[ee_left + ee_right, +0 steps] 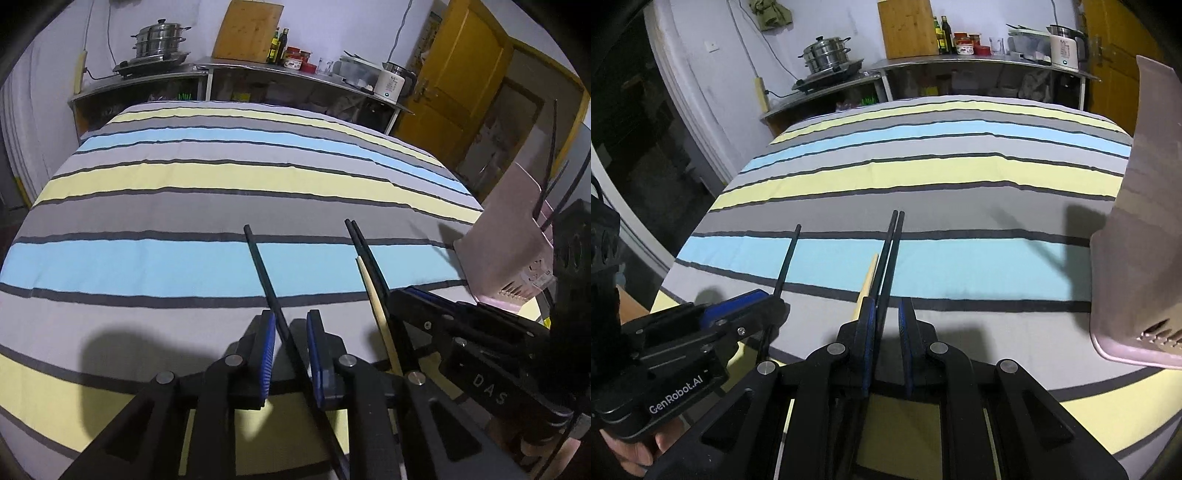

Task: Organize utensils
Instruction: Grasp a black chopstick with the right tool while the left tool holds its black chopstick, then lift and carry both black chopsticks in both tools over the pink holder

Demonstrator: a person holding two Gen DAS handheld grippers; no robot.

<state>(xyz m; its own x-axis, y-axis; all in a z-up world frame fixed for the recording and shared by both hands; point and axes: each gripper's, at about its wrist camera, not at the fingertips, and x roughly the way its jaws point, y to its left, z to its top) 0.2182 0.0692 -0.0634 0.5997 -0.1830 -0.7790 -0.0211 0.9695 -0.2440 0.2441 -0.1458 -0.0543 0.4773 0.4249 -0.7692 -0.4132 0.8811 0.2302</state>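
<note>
My left gripper (290, 323) straddles a single black chopstick (264, 275) lying on the striped cloth, its jaws a little apart around the stick. My right gripper (886, 308) straddles a pair of black chopsticks (892, 251), jaws also a little apart, with a pale wooden chopstick (866, 282) just left of it. In the left wrist view the right gripper (417, 299) sits over the black pair (365, 254) and the wooden chopstick (373, 295). In the right wrist view the left gripper (753, 299) sits over the single chopstick (786, 258). A pink utensil holder (1137, 258) stands at the right and holds black chopsticks (552, 147).
The striped cloth (184, 184) covers the table. Behind it a metal shelf (258, 68) carries a steamer pot (160, 40), a wooden board, bottles and a white kettle (391, 85). A yellow door (461, 74) is at the back right.
</note>
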